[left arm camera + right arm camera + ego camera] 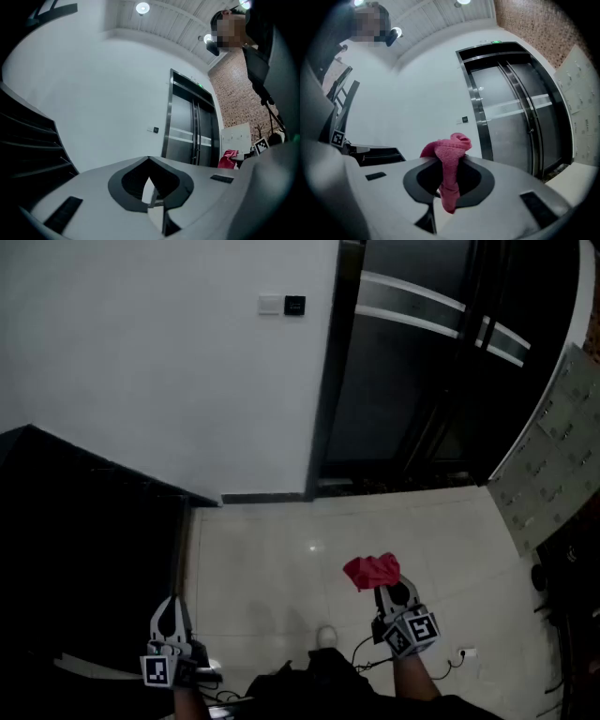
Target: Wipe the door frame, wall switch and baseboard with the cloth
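Jaws of the right gripper [386,589] clamped shut on a pink-red cloth [372,570], with a bunched wad above the tips and a tail hanging down between them. Held low over the pale tiled floor [272,559], well apart from the white wall [159,362] and touching none of the surfaces ahead.

Left gripper [169,607] low at the left, just beside the dark staircase [84,521]. Jaws pressed together, with nothing between them.

High on the wall, a small black wall switch [294,305] with a white plate [270,304] touching its left side, both near the dark door frame [328,371]. Right of the frame, dark lift doors [422,362] crossed by a light horizontal band. At the foot of the wall, a short dark baseboard [262,498] running from the staircase to the frame.

Further right, a white panelled cabinet [553,446] leaning across the corner of the head view, and a red brick wall [534,23] above the lift. On the floor by the right forearm, a thin cable [375,652] and a small white socket block [466,652]
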`<state>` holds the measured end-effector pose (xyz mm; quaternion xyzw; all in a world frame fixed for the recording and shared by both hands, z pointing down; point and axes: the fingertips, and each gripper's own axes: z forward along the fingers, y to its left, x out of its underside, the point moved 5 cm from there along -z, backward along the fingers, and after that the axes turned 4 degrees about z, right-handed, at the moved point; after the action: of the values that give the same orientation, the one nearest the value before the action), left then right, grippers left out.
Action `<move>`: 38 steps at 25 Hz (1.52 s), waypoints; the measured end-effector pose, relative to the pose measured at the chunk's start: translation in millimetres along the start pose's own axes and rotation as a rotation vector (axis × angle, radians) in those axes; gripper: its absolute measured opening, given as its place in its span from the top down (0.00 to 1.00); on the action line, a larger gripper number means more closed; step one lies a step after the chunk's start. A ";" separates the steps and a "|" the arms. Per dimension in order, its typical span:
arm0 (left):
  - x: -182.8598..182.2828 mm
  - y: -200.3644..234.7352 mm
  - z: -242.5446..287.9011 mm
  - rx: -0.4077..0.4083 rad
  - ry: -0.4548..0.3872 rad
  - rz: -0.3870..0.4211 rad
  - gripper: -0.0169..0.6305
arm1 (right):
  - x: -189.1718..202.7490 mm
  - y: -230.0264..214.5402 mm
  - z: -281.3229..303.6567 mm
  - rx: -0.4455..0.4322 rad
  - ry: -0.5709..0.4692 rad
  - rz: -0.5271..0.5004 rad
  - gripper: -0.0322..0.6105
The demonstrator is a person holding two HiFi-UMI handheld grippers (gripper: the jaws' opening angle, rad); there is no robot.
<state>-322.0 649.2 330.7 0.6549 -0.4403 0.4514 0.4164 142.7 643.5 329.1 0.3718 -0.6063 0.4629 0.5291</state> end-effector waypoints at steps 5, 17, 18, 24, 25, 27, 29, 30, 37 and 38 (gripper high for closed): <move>18.6 0.2 45.9 0.008 0.014 0.016 0.98 | 3.3 -21.5 45.9 -0.006 -0.026 0.040 0.87; 45.7 -102.0 252.0 0.085 -0.013 0.025 0.98 | -39.8 -192.5 141.7 -0.009 -0.046 0.024 0.87; 49.4 -112.2 269.2 0.101 -0.009 0.028 0.98 | -46.0 -204.9 147.2 -0.011 -0.050 0.014 0.87; 81.9 -157.0 354.3 0.217 0.052 0.027 0.98 | -58.0 -262.3 176.8 0.029 -0.049 0.012 0.87; 88.6 -156.9 366.6 0.221 0.056 0.018 0.98 | -54.2 -268.7 183.8 0.041 -0.039 0.021 0.87; 104.1 -151.4 393.9 0.223 0.061 -0.007 0.98 | -46.8 -279.4 202.6 0.057 -0.018 0.024 0.87; 117.9 -145.7 423.5 0.228 0.065 -0.014 0.98 | -43.7 -288.8 225.2 0.064 -0.010 0.016 0.87; 123.8 -143.2 438.8 0.233 0.063 -0.009 0.98 | -43.7 -293.4 238.4 0.065 -0.009 0.011 0.87; 143.9 -101.5 572.4 0.264 0.030 -0.011 0.98 | -75.1 -314.7 381.8 0.069 -0.061 -0.040 0.87; 141.2 -93.5 592.7 0.268 0.020 -0.005 0.98 | -84.5 -315.3 406.2 0.067 -0.075 -0.051 0.87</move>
<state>-71.0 86.8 306.6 0.7013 -0.3700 0.5117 0.3308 332.2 159.3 294.1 0.4217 -0.6002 0.4549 0.5050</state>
